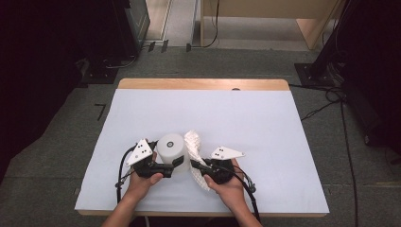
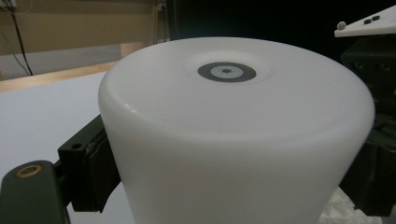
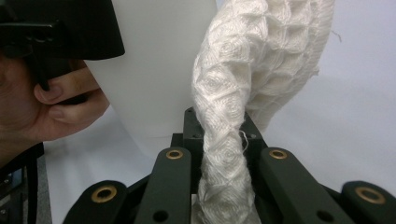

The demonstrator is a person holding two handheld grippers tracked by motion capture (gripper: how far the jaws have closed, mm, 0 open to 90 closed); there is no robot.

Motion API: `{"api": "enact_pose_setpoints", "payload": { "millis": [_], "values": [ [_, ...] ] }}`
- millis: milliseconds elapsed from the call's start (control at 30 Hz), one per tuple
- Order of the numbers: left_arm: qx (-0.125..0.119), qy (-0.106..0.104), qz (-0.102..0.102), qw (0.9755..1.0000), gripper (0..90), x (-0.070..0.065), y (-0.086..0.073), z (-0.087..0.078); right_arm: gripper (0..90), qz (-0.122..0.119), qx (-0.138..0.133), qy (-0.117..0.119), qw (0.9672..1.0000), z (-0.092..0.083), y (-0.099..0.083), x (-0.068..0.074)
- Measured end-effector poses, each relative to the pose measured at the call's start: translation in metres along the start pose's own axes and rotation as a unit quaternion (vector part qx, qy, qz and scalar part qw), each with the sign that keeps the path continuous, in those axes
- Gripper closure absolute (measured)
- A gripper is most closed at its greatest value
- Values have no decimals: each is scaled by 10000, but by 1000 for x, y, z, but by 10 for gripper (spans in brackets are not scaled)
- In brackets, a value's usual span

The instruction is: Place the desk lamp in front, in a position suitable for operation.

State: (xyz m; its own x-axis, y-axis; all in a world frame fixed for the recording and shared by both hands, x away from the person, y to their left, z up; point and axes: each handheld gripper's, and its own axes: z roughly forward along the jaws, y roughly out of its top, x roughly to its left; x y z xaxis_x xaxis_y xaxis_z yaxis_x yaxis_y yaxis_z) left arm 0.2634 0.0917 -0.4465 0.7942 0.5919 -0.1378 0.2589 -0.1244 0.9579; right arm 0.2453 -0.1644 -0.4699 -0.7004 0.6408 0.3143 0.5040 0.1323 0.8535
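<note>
High view, from the left edge across: dark equipment stands beside the grey floor, then the table (image 1: 302, 189) with its white cover and a strip of bare wood along the far edge. Near the front of it, the person's left hand (image 1: 140, 182) holds the left gripper (image 1: 171, 166), whose jaws are clamped on the sides of a white, upside-down cup-shaped container (image 1: 170, 147) that stands upright on the cover. Just to the right of the container, touching or nearly touching its side, a white quilted cloth (image 1: 195, 144) rises and curves down toward the right gripper (image 1: 196, 166), held in the right hand (image 1: 230, 187) — its jaws are closed tight on the cloth's lower part.

In the left gripper view the container (image 2: 233, 140) has a smooth domed top with a small grey ring at its middle; a black pad presses its left wall, and the other jaw shows dark at its right wall.

In the right gripper view the left hand's fingers (image 3: 70, 100) wrap their gripper's handle at the far left, the container (image 3: 154, 79) stands beside them, and the cloth (image 3: 233, 121) is pinched between the jaws — its loose end arcs up and away to the right.
</note>
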Motion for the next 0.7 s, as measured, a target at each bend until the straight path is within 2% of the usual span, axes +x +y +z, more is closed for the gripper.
{"api": "enact_pose_setpoints", "payload": {
  "millis": [233, 333, 467, 600, 700],
  "values": [
    [77, -144, 94, 9998, 89, -5, -1, 4, 800, 50, 17, -56, 10000, -1, -1, -4],
    [182, -175, 202, 9995, 89, -10, -3, 8, 800, 38, -79, -97, 9999, -5, 2, -5],
    [375, -123, 379, 9985, 89, -14, -8, 14, 800, 22, -335, -46, 9994, -15, 9, -3],
    [502, -42, 429, 9978, 89, -16, -11, 18, 801, -79, -567, -16, 9984, -25, 17, 1],
    [480, -29, 418, 9980, 89, -15, -10, 17, 801, -129, -619, 25, 9980, -27, 19, 2]
  ]
}}
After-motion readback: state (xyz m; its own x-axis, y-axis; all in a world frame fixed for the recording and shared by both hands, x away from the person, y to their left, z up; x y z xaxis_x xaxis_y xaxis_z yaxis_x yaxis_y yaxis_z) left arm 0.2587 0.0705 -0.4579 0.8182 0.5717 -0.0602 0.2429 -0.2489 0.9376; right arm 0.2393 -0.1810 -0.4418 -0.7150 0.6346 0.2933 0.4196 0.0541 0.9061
